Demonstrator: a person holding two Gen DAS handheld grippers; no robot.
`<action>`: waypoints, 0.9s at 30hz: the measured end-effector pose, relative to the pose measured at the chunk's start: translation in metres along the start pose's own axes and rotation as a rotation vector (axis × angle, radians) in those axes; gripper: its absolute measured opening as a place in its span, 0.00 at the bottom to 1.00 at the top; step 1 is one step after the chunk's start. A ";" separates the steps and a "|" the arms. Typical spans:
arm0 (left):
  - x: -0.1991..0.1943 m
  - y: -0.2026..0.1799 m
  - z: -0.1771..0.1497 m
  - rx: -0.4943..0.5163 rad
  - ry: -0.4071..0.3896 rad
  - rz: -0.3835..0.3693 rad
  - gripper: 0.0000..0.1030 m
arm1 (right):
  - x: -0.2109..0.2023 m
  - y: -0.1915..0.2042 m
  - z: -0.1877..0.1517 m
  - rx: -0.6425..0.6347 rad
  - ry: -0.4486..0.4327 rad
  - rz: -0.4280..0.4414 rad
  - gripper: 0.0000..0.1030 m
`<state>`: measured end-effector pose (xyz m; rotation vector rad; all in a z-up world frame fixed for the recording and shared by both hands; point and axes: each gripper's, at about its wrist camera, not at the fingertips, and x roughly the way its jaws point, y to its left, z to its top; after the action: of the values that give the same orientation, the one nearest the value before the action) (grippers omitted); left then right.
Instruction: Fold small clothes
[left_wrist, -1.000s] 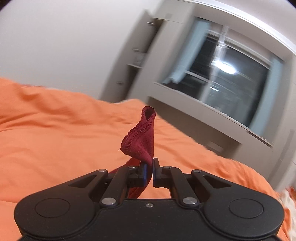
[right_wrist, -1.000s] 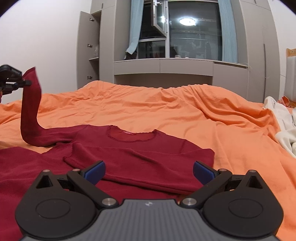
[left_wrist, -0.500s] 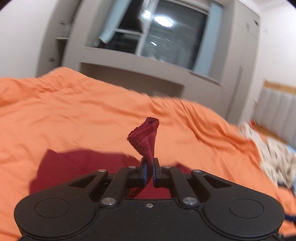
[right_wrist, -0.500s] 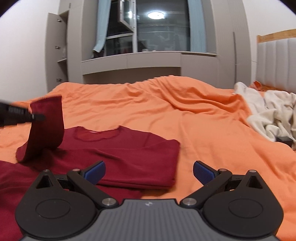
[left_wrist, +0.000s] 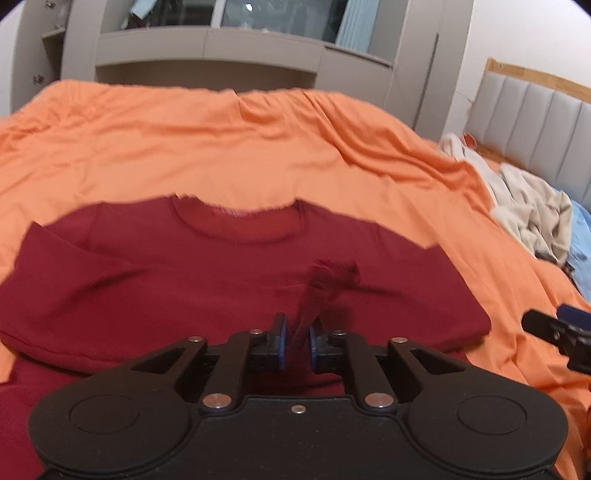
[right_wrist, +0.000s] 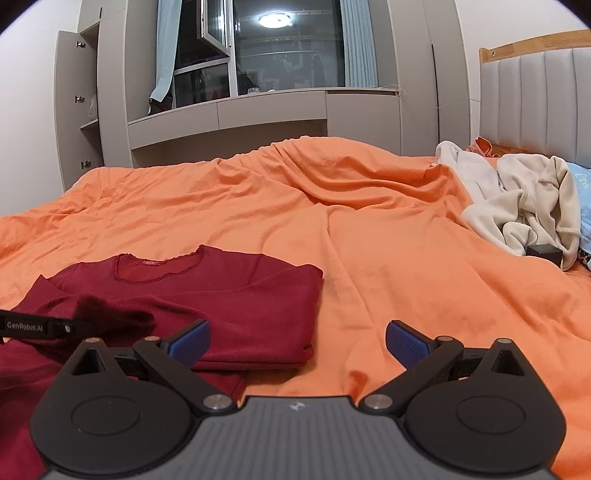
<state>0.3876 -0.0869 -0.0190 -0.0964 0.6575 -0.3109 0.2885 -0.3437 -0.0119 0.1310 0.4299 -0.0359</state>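
A dark red long-sleeved top (left_wrist: 229, 273) lies flat on the orange bedcover (left_wrist: 221, 147), neckline away from me. My left gripper (left_wrist: 295, 339) is shut on the cuff of its sleeve (left_wrist: 325, 284), held low over the chest of the top. In the right wrist view the top (right_wrist: 236, 295) lies at the lower left with its right side folded in. The left gripper (right_wrist: 70, 328) holds the sleeve cuff (right_wrist: 110, 317) over it. My right gripper (right_wrist: 297, 343) is open and empty, just above the bedcover (right_wrist: 369, 229) by the top's right edge.
A heap of cream clothes (right_wrist: 524, 206) and a blue item (right_wrist: 585, 199) lie at the right by the grey padded headboard (right_wrist: 535, 96). A small dark box (right_wrist: 545, 253) sits beside the heap. Grey cabinets and a window (right_wrist: 288, 48) stand beyond the bed.
The left gripper has carried the sleeve from high at the left down and across over the body of the top. The right gripper has shifted to the right, still open.
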 end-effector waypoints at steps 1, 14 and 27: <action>0.000 -0.001 -0.001 0.002 0.016 -0.009 0.18 | 0.000 0.000 0.000 -0.002 0.001 0.001 1.00; -0.002 0.004 -0.005 0.012 0.123 -0.071 0.84 | 0.005 0.005 -0.001 -0.032 0.041 0.014 1.00; -0.078 0.093 0.021 -0.072 -0.008 0.164 0.99 | 0.006 0.014 -0.007 -0.086 0.067 0.029 1.00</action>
<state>0.3663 0.0257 0.0260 -0.1115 0.6648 -0.1292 0.2917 -0.3286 -0.0193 0.0539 0.4953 0.0153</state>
